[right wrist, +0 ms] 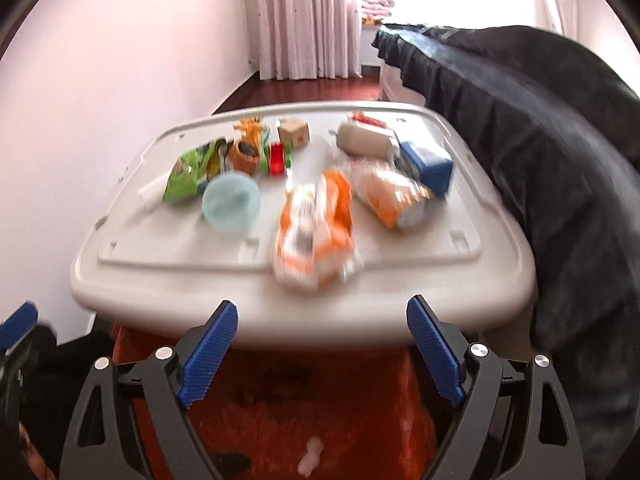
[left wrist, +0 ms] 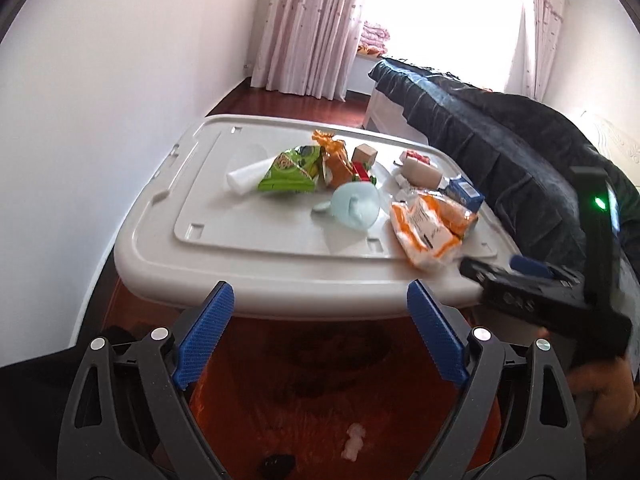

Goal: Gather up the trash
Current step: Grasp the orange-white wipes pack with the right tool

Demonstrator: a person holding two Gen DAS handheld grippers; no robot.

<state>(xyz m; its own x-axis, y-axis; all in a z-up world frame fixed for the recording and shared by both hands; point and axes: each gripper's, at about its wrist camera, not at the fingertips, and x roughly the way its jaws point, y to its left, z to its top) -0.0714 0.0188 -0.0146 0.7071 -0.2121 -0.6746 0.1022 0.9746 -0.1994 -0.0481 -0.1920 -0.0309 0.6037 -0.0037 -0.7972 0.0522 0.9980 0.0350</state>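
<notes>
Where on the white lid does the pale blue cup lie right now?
In both wrist views the pale blue cup lies tipped over mid-lid, between the green snack bag and orange wrapper.

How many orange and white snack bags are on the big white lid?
2. One orange and white bag lies nearest the front edge of the lid. The other lies to its right, against the blue carton. More could be hidden under the pile.

Two matching grippers: black plastic frames with triangular cut-outs, shiny round silver pivot screws, ribbed bright-blue fingers (left wrist: 206, 332). Same look on the right gripper (right wrist: 320, 346). From the left wrist view, also a boxy black body with embossed lettering, blurry, plus a small green light glowing on an upright black piece.
</notes>
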